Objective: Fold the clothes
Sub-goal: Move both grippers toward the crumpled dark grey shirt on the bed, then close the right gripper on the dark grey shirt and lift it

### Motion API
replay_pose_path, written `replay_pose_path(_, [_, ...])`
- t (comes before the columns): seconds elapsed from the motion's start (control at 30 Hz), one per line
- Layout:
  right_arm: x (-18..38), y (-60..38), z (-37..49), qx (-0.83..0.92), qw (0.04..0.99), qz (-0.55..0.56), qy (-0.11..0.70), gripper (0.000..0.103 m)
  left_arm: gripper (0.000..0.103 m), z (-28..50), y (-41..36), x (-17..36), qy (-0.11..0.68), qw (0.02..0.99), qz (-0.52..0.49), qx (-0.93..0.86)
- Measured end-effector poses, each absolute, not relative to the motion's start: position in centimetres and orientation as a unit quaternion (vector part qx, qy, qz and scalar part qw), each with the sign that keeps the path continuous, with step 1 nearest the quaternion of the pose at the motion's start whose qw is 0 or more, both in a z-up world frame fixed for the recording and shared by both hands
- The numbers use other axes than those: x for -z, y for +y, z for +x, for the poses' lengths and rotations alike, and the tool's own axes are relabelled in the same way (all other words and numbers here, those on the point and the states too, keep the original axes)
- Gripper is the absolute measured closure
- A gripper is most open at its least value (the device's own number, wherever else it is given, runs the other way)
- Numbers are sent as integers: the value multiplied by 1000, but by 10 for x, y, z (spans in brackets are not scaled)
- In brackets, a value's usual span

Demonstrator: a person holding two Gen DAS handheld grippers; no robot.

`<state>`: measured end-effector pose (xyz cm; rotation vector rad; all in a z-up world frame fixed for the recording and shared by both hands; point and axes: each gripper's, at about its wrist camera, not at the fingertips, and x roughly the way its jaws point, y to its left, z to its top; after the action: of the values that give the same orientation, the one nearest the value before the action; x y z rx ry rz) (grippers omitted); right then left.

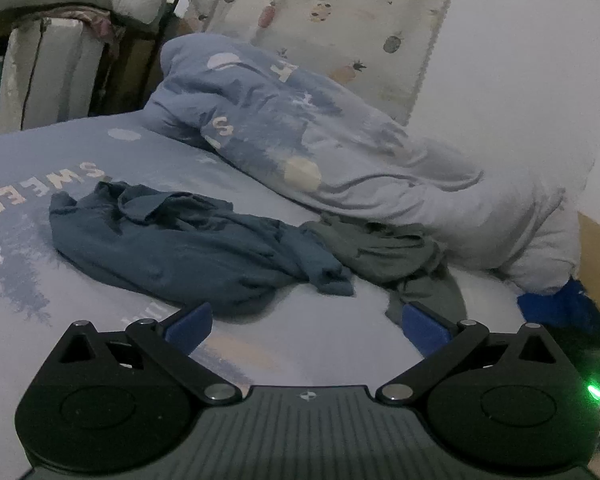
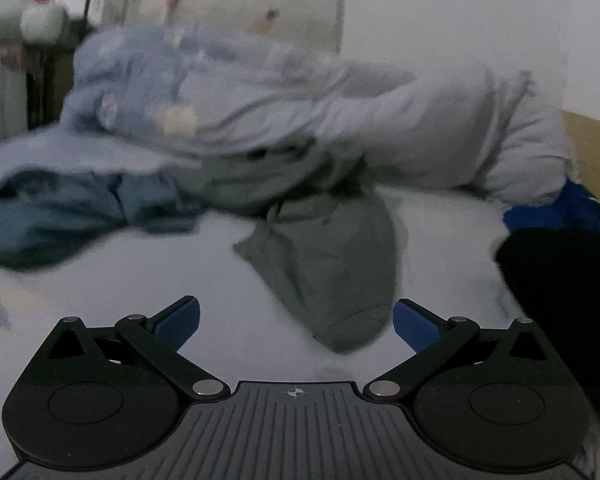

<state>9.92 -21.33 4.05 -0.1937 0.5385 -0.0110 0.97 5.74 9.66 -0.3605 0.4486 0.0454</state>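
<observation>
The left gripper sits nearest the lens in the left wrist view, its blue-padded jaws spread wide apart with nothing between them, only bare bed sheet below; the right-hand pad lies against the lower edge of a grey-green garment, though whether it touches the cloth cannot be told. Beyond the jaws a crumpled teal-blue garment lies in a heap on the sheet, its trailing end just beside the grey-green one, which is bunched at the foot of a rumpled light blue duvet; the duvet is piled along a white wall, where a pineapple-printed cloth hangs.

The right gripper is likewise held wide apart and grips nothing; this view is blurred. A flap of the grey-green garment reaches down the sheet toward the right-hand pad, its tip between the two jaws; the rest of it is tucked under the duvet. The teal-blue garment lies off to the left; a dark shape fills the right edge, too unclear to identify.
</observation>
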Motion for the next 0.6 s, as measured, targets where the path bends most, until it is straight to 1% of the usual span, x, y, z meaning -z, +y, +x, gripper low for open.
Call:
replay_pose_path(0.23, [-2,-224,150,46,949,-81,300,0,0,14,55,-96,238,957,-165,-4])
replay_pose_path(0.33, [8,-221,161,51,949,-115,289,0,0,16,56,-95,243,955,-169,-10])
replay_pose_path(0.6, [11,-217,209,70,943,-171,278,1,0,19,54,-92,257,948,-186,6])
